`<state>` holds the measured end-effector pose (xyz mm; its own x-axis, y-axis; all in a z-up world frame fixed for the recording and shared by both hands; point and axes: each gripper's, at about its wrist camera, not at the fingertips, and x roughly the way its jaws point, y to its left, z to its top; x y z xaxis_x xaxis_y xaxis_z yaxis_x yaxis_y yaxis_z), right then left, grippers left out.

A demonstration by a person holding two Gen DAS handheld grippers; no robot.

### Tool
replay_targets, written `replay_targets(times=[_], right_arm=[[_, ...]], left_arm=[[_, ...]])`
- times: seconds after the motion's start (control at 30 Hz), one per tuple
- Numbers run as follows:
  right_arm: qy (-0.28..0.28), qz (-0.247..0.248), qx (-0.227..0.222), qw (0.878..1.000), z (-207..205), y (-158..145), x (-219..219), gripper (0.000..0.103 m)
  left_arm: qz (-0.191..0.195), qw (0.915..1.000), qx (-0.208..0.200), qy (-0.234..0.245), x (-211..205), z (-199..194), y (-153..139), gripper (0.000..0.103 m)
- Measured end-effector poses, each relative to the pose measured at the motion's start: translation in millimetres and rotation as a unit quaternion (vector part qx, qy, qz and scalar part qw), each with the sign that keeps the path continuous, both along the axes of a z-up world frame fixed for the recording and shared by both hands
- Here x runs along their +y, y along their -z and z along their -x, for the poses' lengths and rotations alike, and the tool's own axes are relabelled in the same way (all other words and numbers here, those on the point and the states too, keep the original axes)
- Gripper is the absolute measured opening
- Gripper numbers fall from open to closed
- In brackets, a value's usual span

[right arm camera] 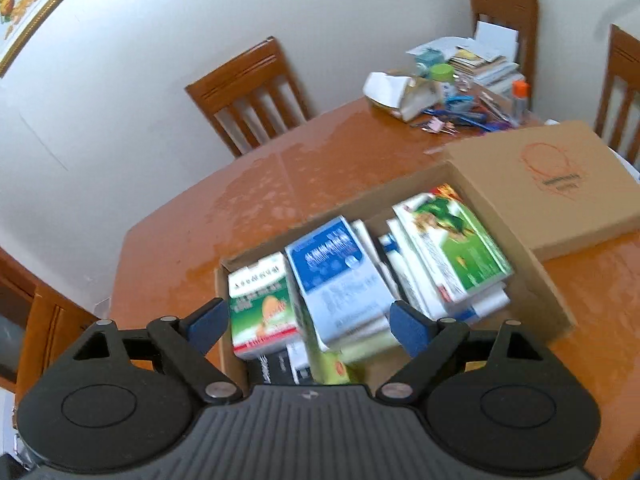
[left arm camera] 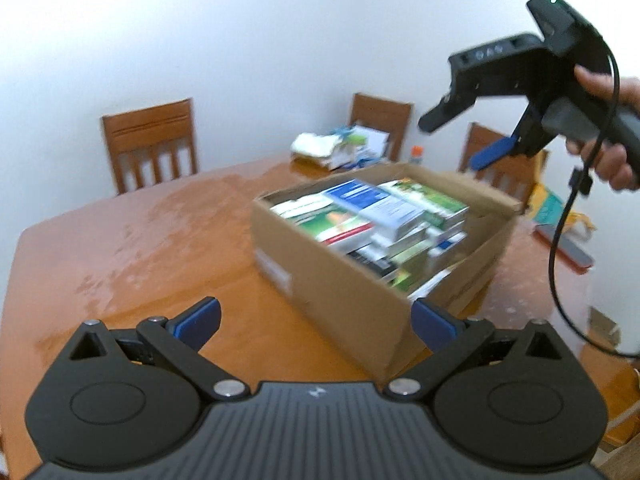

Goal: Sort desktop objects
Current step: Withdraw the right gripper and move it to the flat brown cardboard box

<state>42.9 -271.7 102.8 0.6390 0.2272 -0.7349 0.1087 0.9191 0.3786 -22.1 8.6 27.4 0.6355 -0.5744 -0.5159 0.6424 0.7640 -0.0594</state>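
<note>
An open cardboard box (right arm camera: pixel 552 312) is sitting on a glossy wooden table (right arm camera: pixel 320 168), and it is packed with small printed cartons. Topmost in the right wrist view: a blue-and-white carton (right arm camera: pixel 336 276) is lying near the middle, a green-and-white carton with an orange picture (right arm camera: pixel 262 304) is lying just beside it toward the near-left corner, and a green carton (right arm camera: pixel 456 244) is resting tilted on a stack at the far side. The box's flap (right arm camera: pixel 560 184) is folding outward onto the table.

The right gripper (right arm camera: pixel 306 322) is hovering above the near end of the box, pointing down at the cartons. Its blue fingers (right arm camera: pixel 206 322) are standing wide apart and holding nothing; the cartons below are clear of the pads. In the left wrist view a hand (left arm camera: pixel 612 152) is gripping this tool's handle, up and to the right of the box, and a black cable is hanging from it.

The left gripper (left arm camera: pixel 316 326) is pointing toward the box's near corner from above the table. Its fingers (left arm camera: pixel 200 320) are also spreading wide with nothing between them.

At the table's far edge a pile of papers, pens and small clutter (right arm camera: pixel 452 88) is lying well apart from the box. Wooden chairs (right arm camera: pixel 252 92) are standing against the white wall. Both views are blurring slightly.
</note>
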Motion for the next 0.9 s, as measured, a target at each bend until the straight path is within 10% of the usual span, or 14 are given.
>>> replay_targets(times=[0.9], right_arm=[[-0.238, -0.066, -0.012, 0.969, -7.7, 6.3, -81.2, 0.091]], left_arm=[[-0.109, 0.9748, -0.018, -0.194, -162.5, 67.1, -47.3, 0.101]])
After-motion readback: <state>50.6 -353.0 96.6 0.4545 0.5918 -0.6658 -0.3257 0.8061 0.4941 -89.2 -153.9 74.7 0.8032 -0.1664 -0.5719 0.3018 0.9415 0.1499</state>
